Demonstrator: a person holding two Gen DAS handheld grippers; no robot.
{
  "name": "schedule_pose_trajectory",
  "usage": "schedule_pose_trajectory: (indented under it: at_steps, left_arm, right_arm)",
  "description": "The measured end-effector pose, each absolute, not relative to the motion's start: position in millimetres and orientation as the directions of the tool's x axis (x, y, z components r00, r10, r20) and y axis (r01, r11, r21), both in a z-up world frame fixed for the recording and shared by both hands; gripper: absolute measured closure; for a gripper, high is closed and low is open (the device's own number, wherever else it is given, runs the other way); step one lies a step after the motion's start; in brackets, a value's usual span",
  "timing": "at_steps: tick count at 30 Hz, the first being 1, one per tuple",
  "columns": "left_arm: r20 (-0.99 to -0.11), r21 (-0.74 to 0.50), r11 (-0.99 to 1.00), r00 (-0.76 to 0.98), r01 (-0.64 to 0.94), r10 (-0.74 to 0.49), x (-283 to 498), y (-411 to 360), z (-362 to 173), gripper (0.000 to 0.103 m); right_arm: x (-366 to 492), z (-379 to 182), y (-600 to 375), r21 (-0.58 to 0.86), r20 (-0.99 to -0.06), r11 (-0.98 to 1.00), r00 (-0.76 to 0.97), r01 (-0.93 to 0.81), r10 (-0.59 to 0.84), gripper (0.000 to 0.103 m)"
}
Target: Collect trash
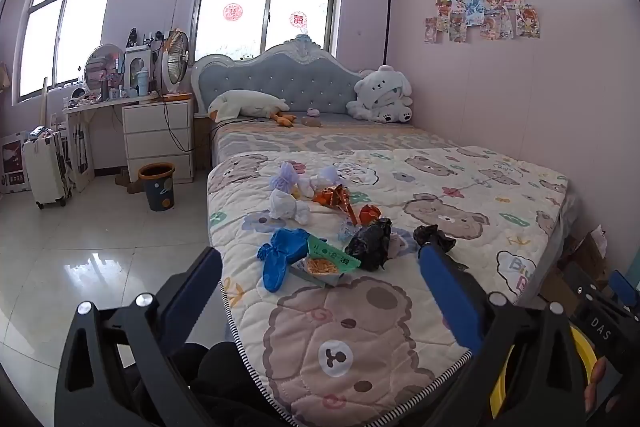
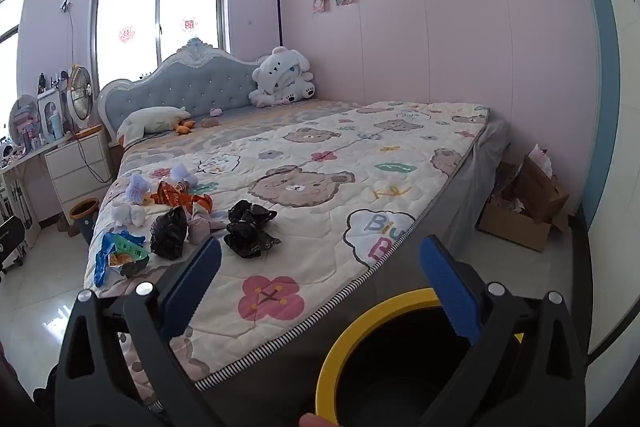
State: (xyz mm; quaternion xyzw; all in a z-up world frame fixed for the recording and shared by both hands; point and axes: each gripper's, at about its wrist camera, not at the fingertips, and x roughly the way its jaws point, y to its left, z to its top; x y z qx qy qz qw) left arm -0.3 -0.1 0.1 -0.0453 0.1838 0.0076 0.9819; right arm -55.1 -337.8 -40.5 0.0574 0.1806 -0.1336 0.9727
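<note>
Trash lies in a cluster on the bear-print quilt (image 1: 460,187): a blue plastic glove (image 1: 280,255), a green snack packet (image 1: 330,259), a black bag (image 1: 370,243), a second black bag (image 1: 434,235), and orange wrappers (image 1: 336,197). The same pieces show in the right wrist view: black bags (image 2: 170,233) (image 2: 249,229), snack packet (image 2: 128,253), orange wrappers (image 2: 176,195). My left gripper (image 1: 320,267) is open and empty above the bed's near corner. My right gripper (image 2: 320,259) is open and empty over a yellow-rimmed black bin (image 2: 352,331) beside the bed.
Small plush toys (image 1: 288,195) sit among the trash. An orange-rimmed wastebasket (image 1: 158,185) stands on the tiled floor by white drawers (image 1: 158,137). A suitcase (image 1: 46,171) is at far left. An open cardboard box (image 2: 528,203) stands by the right wall.
</note>
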Motion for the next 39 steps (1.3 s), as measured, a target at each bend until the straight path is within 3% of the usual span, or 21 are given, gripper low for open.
schedule_pose_trajectory:
  at_steps: [39]
  left_arm:
    - [-0.360,-0.083,0.996,0.933,-0.028,-0.003,-3.0,3.7,4.2,0.007]
  right_arm:
    - [-50.4,-41.7,-336.0,0.067,-0.371,0.960,0.900,0.273,-0.230,0.008]
